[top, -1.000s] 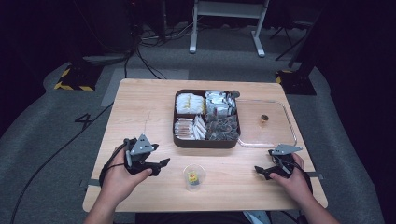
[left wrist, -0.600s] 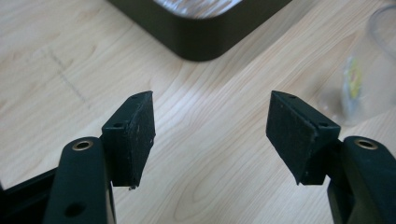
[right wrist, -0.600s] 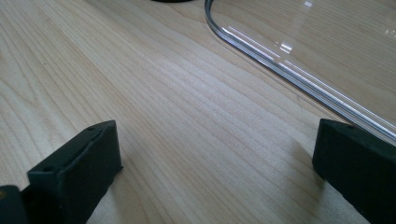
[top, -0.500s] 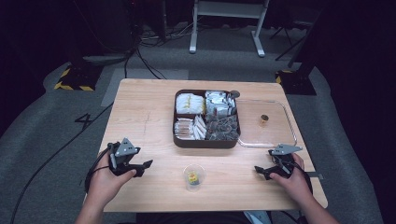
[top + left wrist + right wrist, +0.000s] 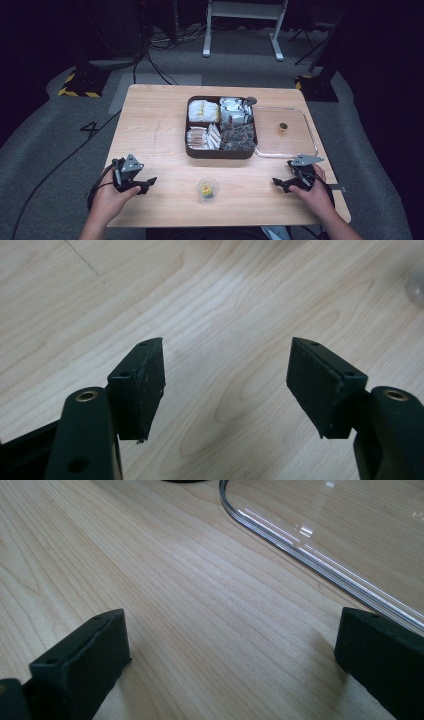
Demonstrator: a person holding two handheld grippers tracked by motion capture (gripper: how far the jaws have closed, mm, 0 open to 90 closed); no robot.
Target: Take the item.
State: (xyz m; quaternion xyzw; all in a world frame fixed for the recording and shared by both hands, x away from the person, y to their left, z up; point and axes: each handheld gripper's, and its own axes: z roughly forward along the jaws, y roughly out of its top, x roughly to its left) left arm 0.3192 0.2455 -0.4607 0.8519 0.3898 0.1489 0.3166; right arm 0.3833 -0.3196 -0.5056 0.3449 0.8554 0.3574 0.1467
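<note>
- Resting near the table's front left corner, the left gripper (image 5: 142,184) sits in the person's left hand (image 5: 111,195); jaws spread wide, nothing between them, only bare wood under the pads (image 5: 146,385).
- Left gripper points toward the table's middle, a grey plate on top, a black cable trailing off the left edge to the floor.
- Right gripper (image 5: 281,183) held in the right hand (image 5: 314,192) near the front right corner; jaws also wide apart, holding nothing, tips down close to the wood.
- From the right gripper view, its jaws straddle bare table (image 5: 190,605); the rounded corner of a clear lid (image 5: 320,555) lies just ahead of the far jaw, flat on the wood.
- Between the two grippers, near the front edge: a small clear cup (image 5: 207,189) standing upright, something small and yellow inside. Apart from both grippers.
- Behind the cup, mid-table: a dark tray (image 5: 220,152) with four compartments. Back left holds yellowish packets, back right silvery packets, front left pale packets standing on edge, front right dark packets.
- Clear lid (image 5: 310,145) lies just beside the tray's right side; a small round brownish thing (image 5: 283,127) sits on it, too small to identify.
- Table (image 5: 150,120) is light wood, on grey carpet.
- Floor beyond: cables, yellow-black striped bases at left and right, a white frame's legs at the back.
</note>
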